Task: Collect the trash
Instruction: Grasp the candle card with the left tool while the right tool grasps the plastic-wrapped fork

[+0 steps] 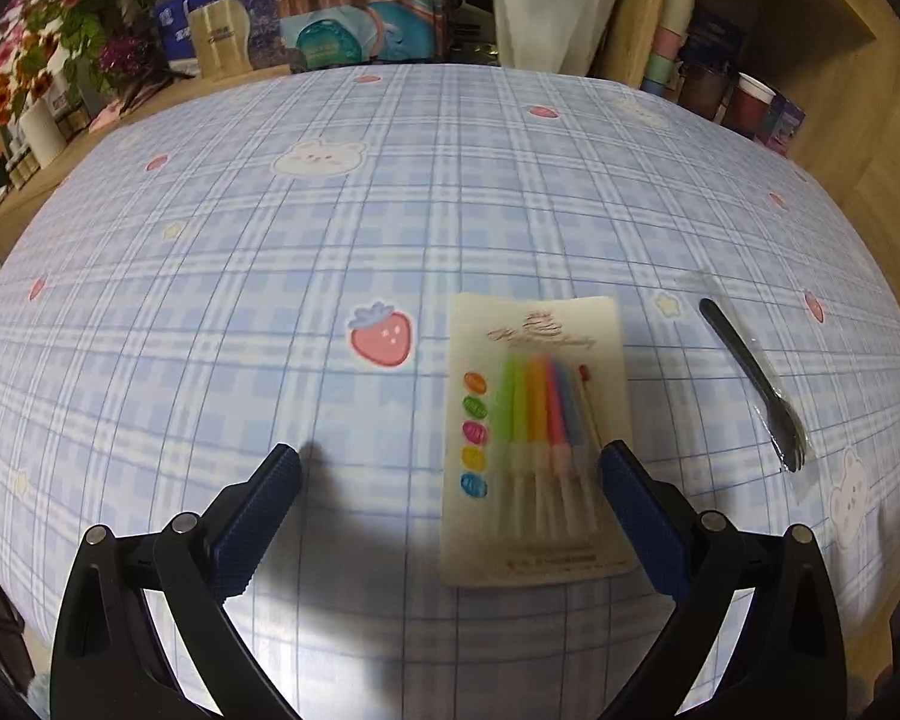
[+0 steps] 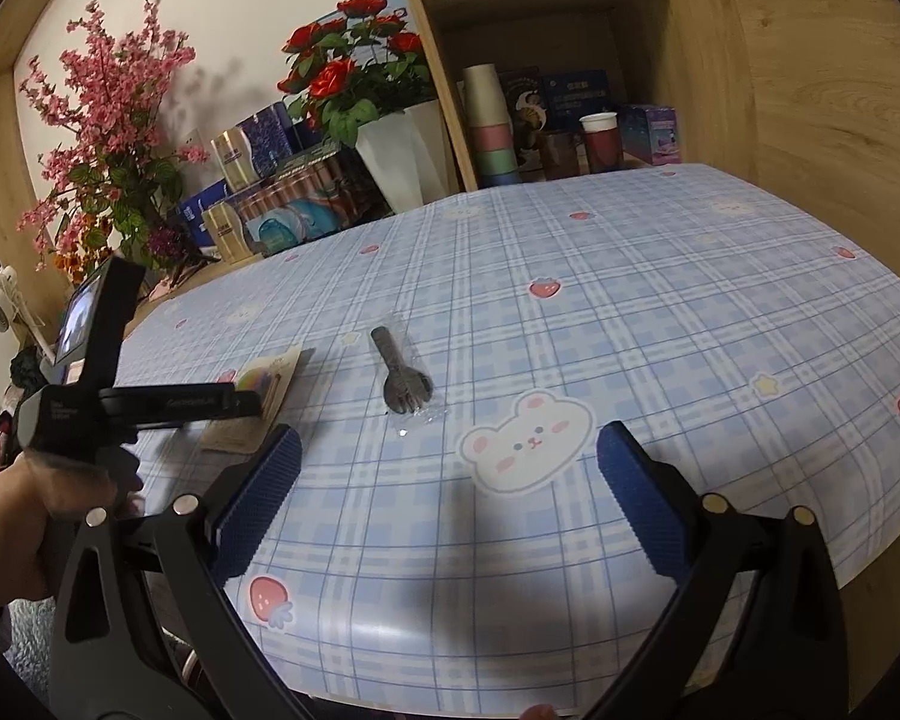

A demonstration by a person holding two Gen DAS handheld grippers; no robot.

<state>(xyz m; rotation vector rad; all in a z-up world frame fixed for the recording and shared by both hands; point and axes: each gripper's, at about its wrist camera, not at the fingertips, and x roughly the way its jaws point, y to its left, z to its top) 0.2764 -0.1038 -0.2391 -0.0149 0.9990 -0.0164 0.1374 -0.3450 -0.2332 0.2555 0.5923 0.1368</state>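
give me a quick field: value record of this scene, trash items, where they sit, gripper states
surface: table under a blue plaid cloth
item 1: candle pack, flat on the cloth
item 2: black fork in clear wrapper, to the right of the pack, apart from it
left gripper: open, empty, hovering at the pack's near end
right gripper: open, empty, over a bear print, short of the fork

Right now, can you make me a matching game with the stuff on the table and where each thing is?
Things:
1. candle pack
2. wrapped fork
3. left gripper
4. right gripper

Places:
A. open, over the bear print
B. in clear plastic, right of the candles
C. flat on the cloth, beside the strawberry print
D. open, around the candles

Pairs: 1-C, 2-B, 3-D, 4-A
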